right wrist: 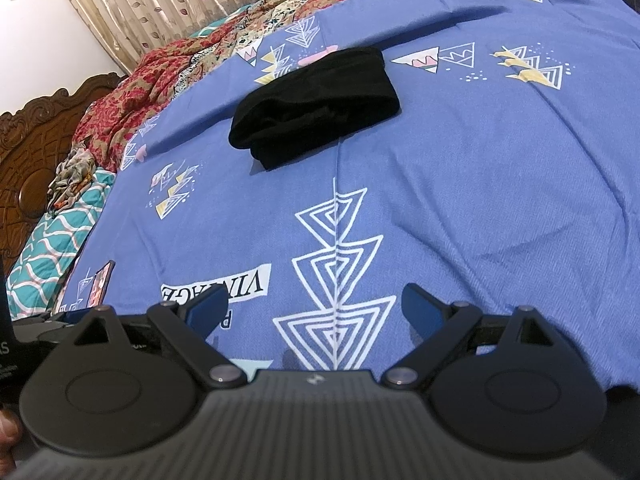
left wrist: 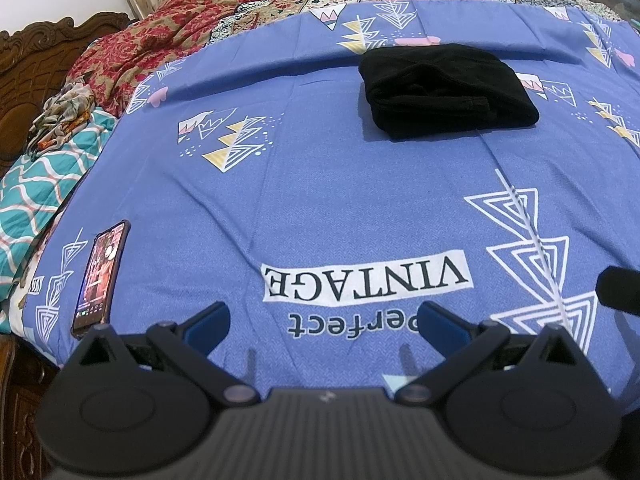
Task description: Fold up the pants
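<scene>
Across the bed in front of you lies a blue sheet (left wrist: 320, 184) printed with white triangle stacks, yellow and pink shapes, and a white label reading "VINTAGE" upside down from your side. It covers most of what both cameras see. Past its far and left edges you have a heap of red floral bedding (left wrist: 160, 40), a teal quilt with a white wave pattern (left wrist: 44, 184), and a small crumpled patterned cloth (left wrist: 60, 116) on top of that quilt. A carved wooden headboard (right wrist: 36, 132) stands at the left, and a beige curtain with a leaf print (right wrist: 160, 4) hangs behind the bed beside a plain white wall.

On the sheet's near left corner you have a phone (left wrist: 102, 276) lying face up with its screen lit, well apart from the clothing. Between your tools and the garment there is only bare sheet, with a long crease running toward you.

The black pants (left wrist: 444, 88) lie folded into a compact bundle on the far middle of the sheet, flat and touching nothing but the fabric under them. They sit well ahead of both tools, slightly right of centre from your left one and slightly left of centre from your right one.

Your left gripper (left wrist: 324, 320) hangs over the near edge with its fingers spread wide and nothing between them. Your right gripper (right wrist: 314, 304) is likewise spread wide and holds nothing.
</scene>
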A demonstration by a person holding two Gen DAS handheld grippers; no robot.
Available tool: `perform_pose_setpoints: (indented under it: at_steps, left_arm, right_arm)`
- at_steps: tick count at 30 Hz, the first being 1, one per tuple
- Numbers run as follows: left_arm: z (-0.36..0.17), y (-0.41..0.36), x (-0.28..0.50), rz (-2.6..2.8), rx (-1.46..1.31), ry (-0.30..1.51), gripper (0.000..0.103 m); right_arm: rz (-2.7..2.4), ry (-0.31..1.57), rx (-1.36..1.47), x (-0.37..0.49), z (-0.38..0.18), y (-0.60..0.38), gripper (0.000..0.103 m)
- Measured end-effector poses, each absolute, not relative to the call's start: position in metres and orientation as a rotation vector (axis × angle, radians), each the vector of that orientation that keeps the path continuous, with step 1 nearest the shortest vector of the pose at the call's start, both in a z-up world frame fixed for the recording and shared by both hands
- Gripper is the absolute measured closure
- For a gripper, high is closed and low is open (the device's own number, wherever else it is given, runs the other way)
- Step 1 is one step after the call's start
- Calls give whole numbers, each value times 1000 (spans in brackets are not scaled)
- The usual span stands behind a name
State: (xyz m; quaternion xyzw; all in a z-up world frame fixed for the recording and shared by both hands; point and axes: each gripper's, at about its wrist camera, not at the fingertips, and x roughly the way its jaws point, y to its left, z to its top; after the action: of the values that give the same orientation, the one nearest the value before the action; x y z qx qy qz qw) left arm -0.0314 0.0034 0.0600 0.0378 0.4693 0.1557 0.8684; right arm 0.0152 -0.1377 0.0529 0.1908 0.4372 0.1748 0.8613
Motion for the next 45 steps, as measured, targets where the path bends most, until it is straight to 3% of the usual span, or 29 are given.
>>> perform_pose_setpoints:
  at_steps: [45]
  left_arm:
    - [59,5,-30,326,80,974,0]
  right_arm:
    - [363,922,405,17,53,-139,8]
